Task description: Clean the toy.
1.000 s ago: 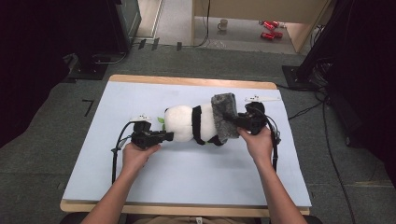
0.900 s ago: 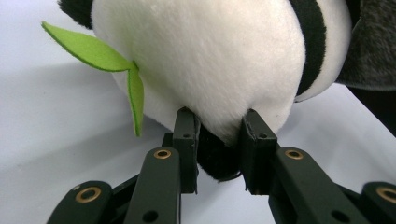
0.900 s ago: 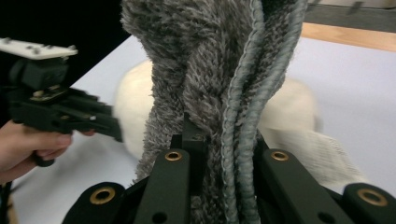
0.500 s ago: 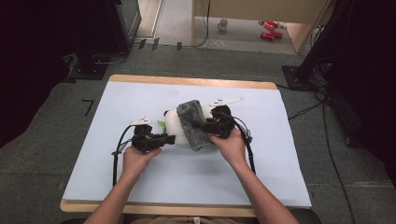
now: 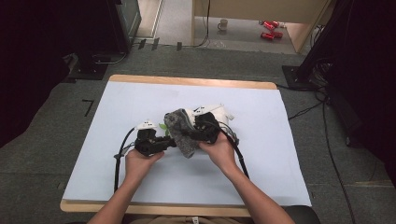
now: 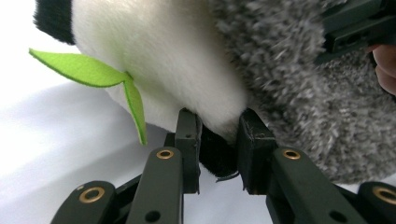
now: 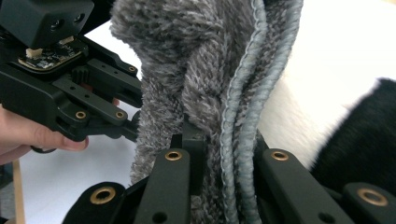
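The left gripper (image 5: 171, 141) pinches a small fold of the panda plush (image 6: 159, 60), its 2 jaws drawn nearly together on white and black fur just above their tips. It seems to be acting as an anchor, pinning the toy to the white table cover (image 5: 280, 158) while the other hand works. In the left gripper view a green felt leaf (image 6: 88, 72) sticks out to the left of the jaws, flat and crisp against the soft pile.

The right gripper (image 7: 224, 140) is clamped on the grey fleece cloth (image 7: 196, 70), holding a bunched thickness of it with 2 stitched edges running up between the jaws. In the high view that cloth (image 5: 181, 133) lies draped over the plush, directly between the 2 grippers, so the right gripper (image 5: 194, 132) is probably drawing it across the toy as a wrap or cover. Gripping near the hem would give firmer purchase than the loose pile.

The cloth is shaggy, mottled grey and limp, folding wherever it is pulled. The plush is rounded and squashy, with short dense fur, white on the body beside the right jaws and black at the limb to their right. Both should deform rather than slip, so the grips look secure.
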A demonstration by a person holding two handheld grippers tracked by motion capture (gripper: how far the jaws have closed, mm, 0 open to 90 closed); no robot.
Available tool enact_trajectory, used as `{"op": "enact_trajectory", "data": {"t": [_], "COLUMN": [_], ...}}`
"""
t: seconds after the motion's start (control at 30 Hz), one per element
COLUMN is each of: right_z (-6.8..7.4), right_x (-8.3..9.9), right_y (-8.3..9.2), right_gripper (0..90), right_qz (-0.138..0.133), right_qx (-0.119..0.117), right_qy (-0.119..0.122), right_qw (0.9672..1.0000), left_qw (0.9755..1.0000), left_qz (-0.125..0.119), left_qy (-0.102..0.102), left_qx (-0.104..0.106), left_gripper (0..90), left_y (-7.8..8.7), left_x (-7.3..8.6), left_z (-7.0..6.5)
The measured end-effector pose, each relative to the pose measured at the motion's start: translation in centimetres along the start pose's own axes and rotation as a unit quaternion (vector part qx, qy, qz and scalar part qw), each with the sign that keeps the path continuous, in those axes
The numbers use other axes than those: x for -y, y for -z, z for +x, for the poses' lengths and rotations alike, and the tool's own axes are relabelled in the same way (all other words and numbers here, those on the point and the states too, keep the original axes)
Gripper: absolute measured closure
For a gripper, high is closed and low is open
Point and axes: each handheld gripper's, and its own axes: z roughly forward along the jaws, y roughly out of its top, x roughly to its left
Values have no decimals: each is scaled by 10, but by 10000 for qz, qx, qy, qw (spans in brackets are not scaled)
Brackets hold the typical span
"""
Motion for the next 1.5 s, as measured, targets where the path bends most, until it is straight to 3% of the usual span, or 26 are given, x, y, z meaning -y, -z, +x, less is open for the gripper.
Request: {"op": "enact_trajectory", "data": {"t": [0.1, 0.23, 0.33, 0.6, 0.77, 0.87, 1.0, 1.07, 1.23, 1.5], "right_z": [-7, -24, -38, -53, -67, -77, -83, -87, -101, -107], "right_x": [2, 8, 15, 24, 35, 46, 57, 61, 69, 54], "right_y": [7, 23, 37, 61, 80, 85, 87, 89, 107, 113], "right_gripper": [797, 799, 801, 800, 800, 800, 799, 799, 799, 797], "right_qz": [13, 23, -93, -310, -421, -502, -401, -240, -587, -892], "right_qx": [109, 565, 428, 544, 864, 900, 1175, 1358, 1226, 1158], "right_qy": [-86, -203, -650, -914, -1197, -1413, -1496, -1606, -2028, -1960], "right_qw": [9999, 9982, 9969, 9938, 9882, 9846, 9809, 9773, 9698, 9696], "left_qw": [10000, 9998, 9998, 9995, 9993, 9992, 9989, 9987, 9990, 9993], "left_qz": [69, 70, 120, 212, 256, 314, 426, 450, 424, 373], "left_qy": [62, 171, 121, 223, 254, 242, 192, 241, 138, -6], "left_qx": [-8, 59, 110, 124, 86, 70, 26, 76, 75, 48], "left_gripper": [738, 741, 747, 755, 757, 756, 755, 755, 753, 747], "left_y": [2, 3, 3, 7, 5, 3, 4, 4, 3, 3], "left_x": [-1, -4, -8, -19, -23, -25, -28, -29, -31, -26], "left_z": [4, 11, 11, 25, 30, 33, 34, 37, 39, 37]}}
